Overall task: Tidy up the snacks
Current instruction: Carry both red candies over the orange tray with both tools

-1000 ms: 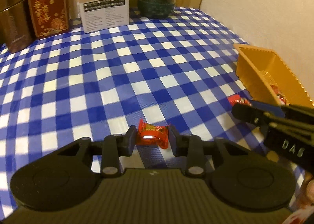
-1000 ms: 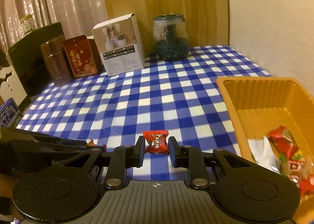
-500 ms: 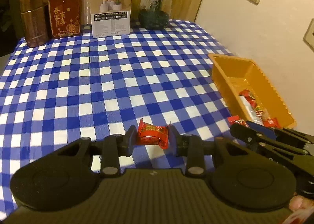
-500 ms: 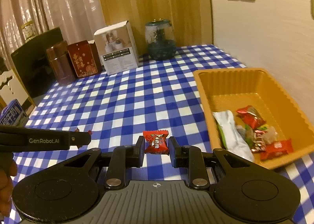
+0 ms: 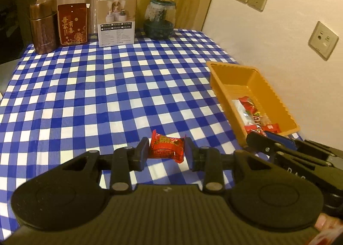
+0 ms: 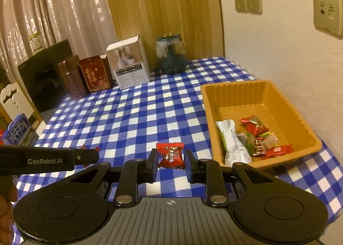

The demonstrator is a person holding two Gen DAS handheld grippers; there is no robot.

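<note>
1. Both tools had risen and pulled back since the earlier frame, so the whole orange tray (image 6: 295,107) came into view.
2. My left tool (image 5: 166,151) was clamped on a red candy (image 5: 166,148), held above the counter (image 5: 107,94).
3. My right tool (image 6: 170,162) pinched another red candy (image 6: 170,156), just left of the tray's near corner.
4. The tray sat at the counter's right edge by the wall, with several wrapped snacks (image 6: 253,137) inside.
5. Boxes (image 5: 116,19) and a glass jar (image 5: 159,19) stood along the far edge.
</note>
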